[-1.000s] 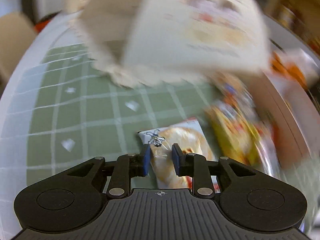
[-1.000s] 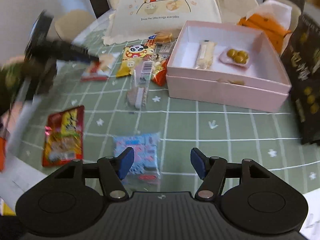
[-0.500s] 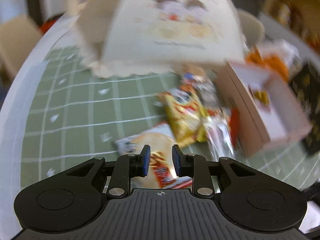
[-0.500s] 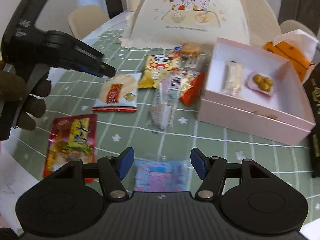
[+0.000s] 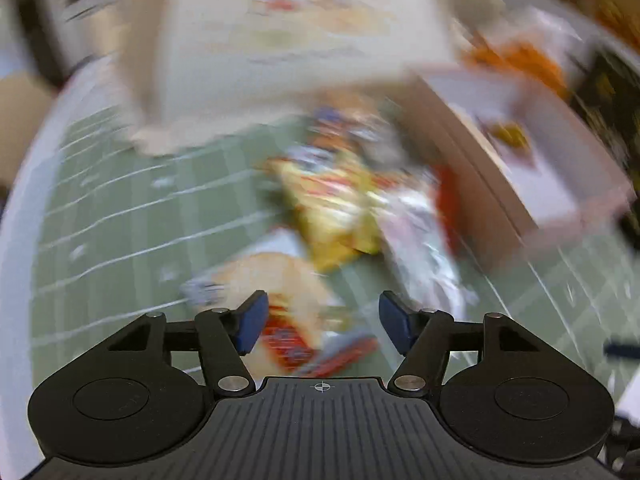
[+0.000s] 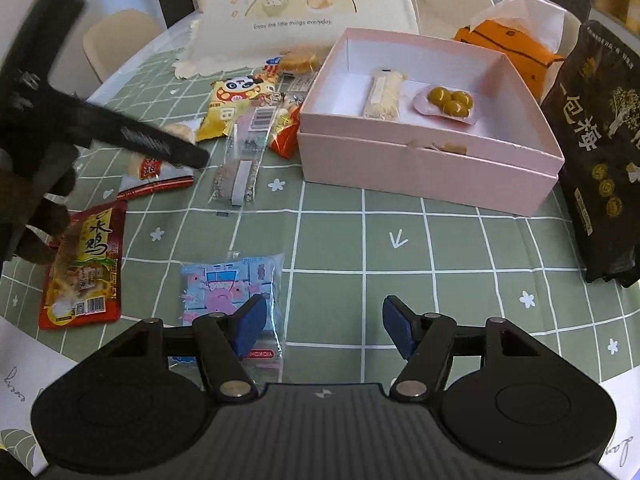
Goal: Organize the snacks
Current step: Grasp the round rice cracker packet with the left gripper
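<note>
Your left gripper [image 5: 320, 322] stands wide, empty, over the round rice-cracker packet with a red label [image 5: 288, 300], which lies between its fingers on the green checked tablecloth [image 5: 120, 216]. Your right gripper [image 6: 322, 326] is wide too, holding nothing; the light-blue cartoon-pig candy pack [image 6: 230, 284] lies by its left finger, the open pink cardboard box [image 6: 420, 168] well ahead.

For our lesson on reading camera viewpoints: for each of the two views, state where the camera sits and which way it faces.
Left wrist: on the left gripper, facing down-forward at the blurred rice cracker packet; its open fingers show.
Right wrist: on the right gripper, facing across the table to the pink box; open fingers and the left gripper show.
Shared: packet, box.
</note>
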`<state>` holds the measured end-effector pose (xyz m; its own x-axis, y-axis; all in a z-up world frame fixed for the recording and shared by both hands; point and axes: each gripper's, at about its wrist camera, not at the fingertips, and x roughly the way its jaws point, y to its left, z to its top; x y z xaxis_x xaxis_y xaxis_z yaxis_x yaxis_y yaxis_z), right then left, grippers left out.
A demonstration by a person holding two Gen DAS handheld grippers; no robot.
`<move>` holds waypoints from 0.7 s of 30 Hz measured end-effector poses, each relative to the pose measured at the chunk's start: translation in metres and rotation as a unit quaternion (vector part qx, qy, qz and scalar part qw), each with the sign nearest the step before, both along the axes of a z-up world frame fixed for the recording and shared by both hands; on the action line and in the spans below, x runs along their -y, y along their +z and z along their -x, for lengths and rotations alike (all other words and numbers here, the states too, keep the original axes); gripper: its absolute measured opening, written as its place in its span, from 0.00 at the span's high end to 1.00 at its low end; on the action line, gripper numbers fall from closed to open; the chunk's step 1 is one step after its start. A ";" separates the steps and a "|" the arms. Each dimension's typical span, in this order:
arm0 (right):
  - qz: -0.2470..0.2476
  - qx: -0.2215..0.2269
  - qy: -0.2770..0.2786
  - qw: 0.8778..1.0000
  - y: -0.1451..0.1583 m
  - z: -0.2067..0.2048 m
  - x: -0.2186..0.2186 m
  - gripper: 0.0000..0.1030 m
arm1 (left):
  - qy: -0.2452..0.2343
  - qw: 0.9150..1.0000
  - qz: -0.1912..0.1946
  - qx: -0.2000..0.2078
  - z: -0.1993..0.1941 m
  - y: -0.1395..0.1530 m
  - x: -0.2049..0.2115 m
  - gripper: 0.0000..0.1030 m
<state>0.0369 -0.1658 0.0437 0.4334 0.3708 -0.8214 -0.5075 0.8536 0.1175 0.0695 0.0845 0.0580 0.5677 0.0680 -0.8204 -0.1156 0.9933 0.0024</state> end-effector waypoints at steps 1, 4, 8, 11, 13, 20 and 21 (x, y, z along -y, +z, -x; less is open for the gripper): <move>-0.003 -0.001 -0.001 1.000 -0.002 0.000 0.001 0.36 | 0.035 0.999 0.003 0.008 0.004 0.003 -0.012 0.36; -0.018 -0.016 -0.006 1.000 -0.010 -0.001 0.004 0.34 | 0.126 0.989 0.078 0.006 0.010 0.002 -0.051 0.36; -0.030 -0.027 -0.012 0.999 -0.013 -0.004 0.009 0.29 | 0.145 0.979 0.143 -0.011 -0.004 -0.008 -0.059 0.36; -0.039 -0.033 -0.020 0.998 -0.016 -0.006 0.013 0.23 | 0.128 0.986 0.107 -0.028 -0.018 -0.017 -0.040 0.31; -0.036 -0.026 -0.011 0.999 -0.017 -0.002 0.011 0.20 | 0.115 0.990 0.082 -0.027 -0.022 -0.020 -0.026 0.21; -0.016 -0.003 0.012 1.000 -0.022 0.008 0.000 0.07 | 0.066 0.997 0.006 -0.044 -0.027 -0.031 -0.001 0.12; -0.013 0.000 0.015 1.000 -0.022 0.009 -0.002 0.06 | 0.064 0.997 0.008 -0.041 -0.026 -0.031 -0.002 0.12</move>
<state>0.0276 -0.1639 0.0213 0.4213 0.4052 -0.8114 -0.5331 0.8344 0.1399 0.0956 0.0862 0.0268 0.4864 0.1221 -0.8652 -0.2421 0.9703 0.0009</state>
